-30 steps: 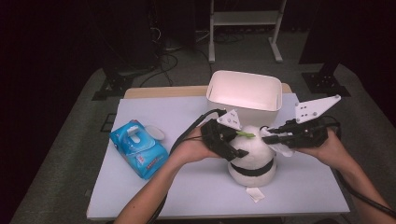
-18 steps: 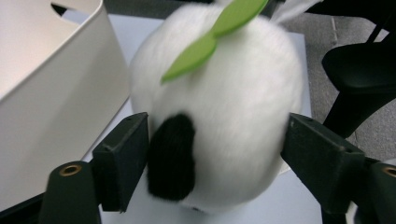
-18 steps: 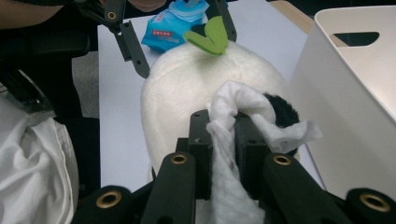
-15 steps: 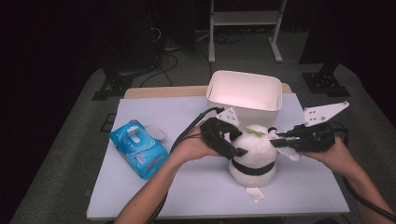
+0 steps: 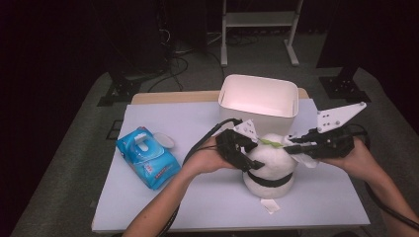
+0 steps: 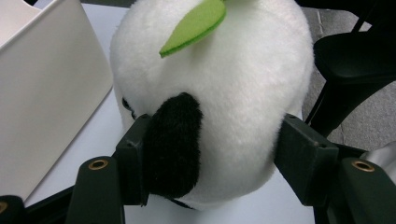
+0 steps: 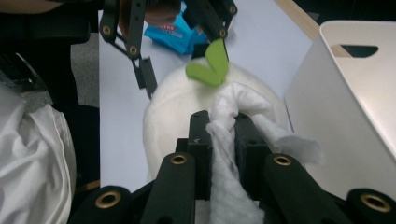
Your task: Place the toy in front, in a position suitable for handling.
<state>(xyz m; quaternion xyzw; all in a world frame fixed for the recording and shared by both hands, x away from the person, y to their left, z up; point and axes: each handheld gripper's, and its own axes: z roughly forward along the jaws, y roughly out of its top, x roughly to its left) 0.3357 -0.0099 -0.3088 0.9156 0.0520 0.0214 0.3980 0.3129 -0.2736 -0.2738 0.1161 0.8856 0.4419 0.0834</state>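
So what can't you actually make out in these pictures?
- Plush toy face: left gripper view, behind the black jaw.
- Wipe pack print: high view, too small.
- White wipe lower end: right gripper view, cut off by the bottom edge.
- White bin floor: high view, washed out.

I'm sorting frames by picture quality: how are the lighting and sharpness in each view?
High view: the table is evenly lit but the room behind is nearly black, and the picture is soft and grainy. Left gripper view: the plush toy is bright and fairly sharp, with no glare. Right gripper view: the wipe between the jaws is clear, while the white bin looks somewhat washed out.
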